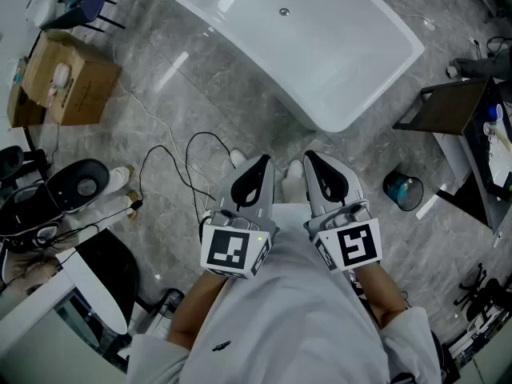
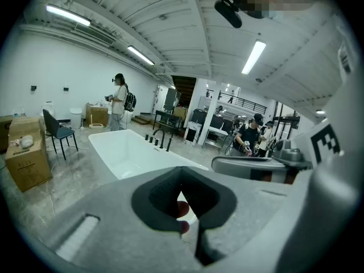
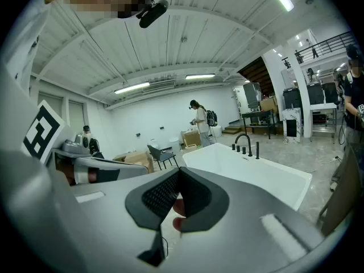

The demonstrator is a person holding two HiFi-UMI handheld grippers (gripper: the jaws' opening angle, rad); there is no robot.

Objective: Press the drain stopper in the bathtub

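The white bathtub (image 1: 320, 46) lies across the top of the head view, with its small round metal drain stopper (image 1: 284, 11) on the tub floor. My left gripper (image 1: 260, 161) and right gripper (image 1: 311, 158) are held side by side close to my body, well short of the tub's near end, both pointing toward it. Each is shut with nothing held. In the left gripper view the tub (image 2: 131, 152) stretches ahead beyond the gripper (image 2: 182, 171). The right gripper view shows the gripper (image 3: 179, 170) in front of the tub (image 3: 250, 166). The stopper is hidden in both gripper views.
Black taps (image 2: 157, 139) stand on the tub's far rim. A cardboard box (image 1: 68, 78), a chair (image 1: 88, 2) and floor cables (image 1: 172, 166) are on the left. A dark table (image 1: 448, 106) and a small bin (image 1: 402, 189) are on the right. People stand far behind.
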